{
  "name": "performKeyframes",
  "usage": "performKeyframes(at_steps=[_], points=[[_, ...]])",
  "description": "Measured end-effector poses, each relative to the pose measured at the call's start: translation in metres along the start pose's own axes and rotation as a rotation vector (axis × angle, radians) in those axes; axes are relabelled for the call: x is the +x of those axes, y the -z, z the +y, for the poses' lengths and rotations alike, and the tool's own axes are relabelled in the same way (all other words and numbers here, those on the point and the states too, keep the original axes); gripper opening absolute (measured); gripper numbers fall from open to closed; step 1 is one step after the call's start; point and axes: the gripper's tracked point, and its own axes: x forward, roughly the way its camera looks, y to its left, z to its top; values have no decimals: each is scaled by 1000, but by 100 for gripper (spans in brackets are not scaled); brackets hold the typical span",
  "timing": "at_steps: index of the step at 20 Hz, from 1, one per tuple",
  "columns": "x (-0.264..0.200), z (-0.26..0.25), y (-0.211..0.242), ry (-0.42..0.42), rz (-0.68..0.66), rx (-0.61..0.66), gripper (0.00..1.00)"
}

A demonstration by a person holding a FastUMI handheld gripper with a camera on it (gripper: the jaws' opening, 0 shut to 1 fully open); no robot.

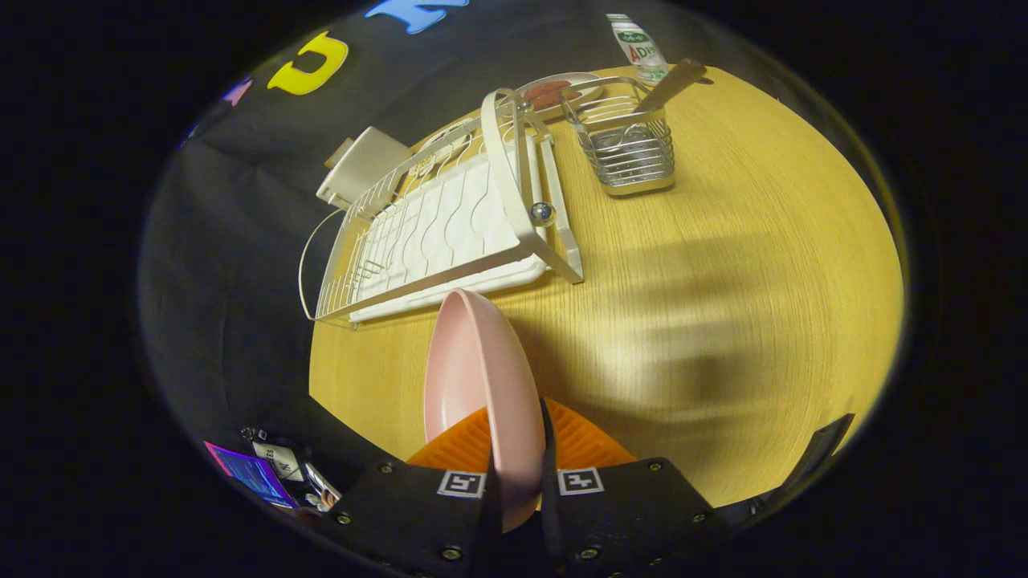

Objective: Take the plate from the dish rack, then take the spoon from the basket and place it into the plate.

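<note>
The tool (518,482) pinches the pink plate (474,377) edge-on at its rim — stiff, light, probably slippery — clear of the dish rack (450,225).

We have a broad bare stretch of table (763,265) ahead and to the right of the fingers (554,457), which pinch the pink plate (482,377) on edge. The dish rack (450,225) blocks the left; the wire basket (630,144), spoon (673,83) upright inside, stands beyond, a bottle (638,48) behind it.
</note>
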Motion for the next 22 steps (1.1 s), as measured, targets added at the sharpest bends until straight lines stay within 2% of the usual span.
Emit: performKeyframes(at_steps=[3,5,8,11,13,19,22], points=[[3,-21,-12,14,-23,31,22],[3,-29,-15,8,-27,54,28],[0,-54,-16,98,-23,-6,31],[-13,-55,-24,104,-78,-50,34],[-27,-49,-41,96,-178,-79,34],[-84,-53,-98,206,-595,-241,34],[-103,-55,-119,228,-771,-286,34]])
